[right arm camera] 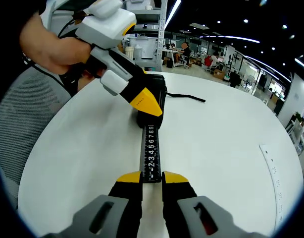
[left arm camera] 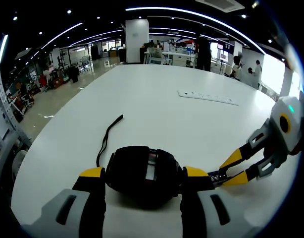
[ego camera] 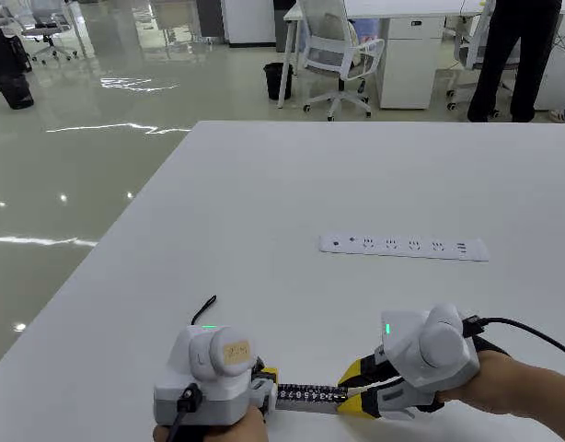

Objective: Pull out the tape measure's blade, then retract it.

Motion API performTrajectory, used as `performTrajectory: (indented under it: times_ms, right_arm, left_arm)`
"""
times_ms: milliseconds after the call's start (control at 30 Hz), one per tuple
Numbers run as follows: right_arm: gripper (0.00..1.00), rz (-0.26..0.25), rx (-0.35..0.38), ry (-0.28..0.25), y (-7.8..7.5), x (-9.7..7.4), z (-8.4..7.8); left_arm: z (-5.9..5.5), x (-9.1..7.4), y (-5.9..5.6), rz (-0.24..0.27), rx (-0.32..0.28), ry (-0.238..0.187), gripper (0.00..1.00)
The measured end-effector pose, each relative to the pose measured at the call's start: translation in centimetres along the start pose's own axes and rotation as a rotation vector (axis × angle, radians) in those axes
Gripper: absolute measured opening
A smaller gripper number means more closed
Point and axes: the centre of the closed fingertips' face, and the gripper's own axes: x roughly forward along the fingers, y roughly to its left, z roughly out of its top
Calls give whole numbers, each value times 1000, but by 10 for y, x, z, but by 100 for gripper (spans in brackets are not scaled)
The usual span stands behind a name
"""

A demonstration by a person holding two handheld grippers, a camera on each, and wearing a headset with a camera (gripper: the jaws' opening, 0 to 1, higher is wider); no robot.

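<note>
Half the job at most is done, by my reading: the narrow black metal blade [right arm camera: 151,148] with white numerals stands a short way out of the rounded black plastic tape measure case [left arm camera: 137,158], with figures up to about 9 showing. More pulling may be wanted, and all of the retracting is left.

My left gripper [left arm camera: 143,173] has its jaws spread wide around the case, 1 yellow tip against each flank, holding it down on the white table [ego camera: 264,203]. My right gripper [right arm camera: 152,177] sits just beside the case on the blade's side, jaws drawn almost together on the blade's free end. Its tips cover the hook, so I cannot tell whether they grip the hook or the strip behind it.

Beyond the case trails its thin black wrist strap [left arm camera: 110,134], and a long white power strip [ego camera: 402,247] lies well apart.
</note>
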Motion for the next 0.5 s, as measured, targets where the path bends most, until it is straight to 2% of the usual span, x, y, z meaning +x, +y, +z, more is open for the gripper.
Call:
performTrajectory:
  times_ms: [500]
  right_arm:
    - [14,6,-2,-5,0,7,5]
  left_arm:
    - [0,0,1,0,4,2,57]
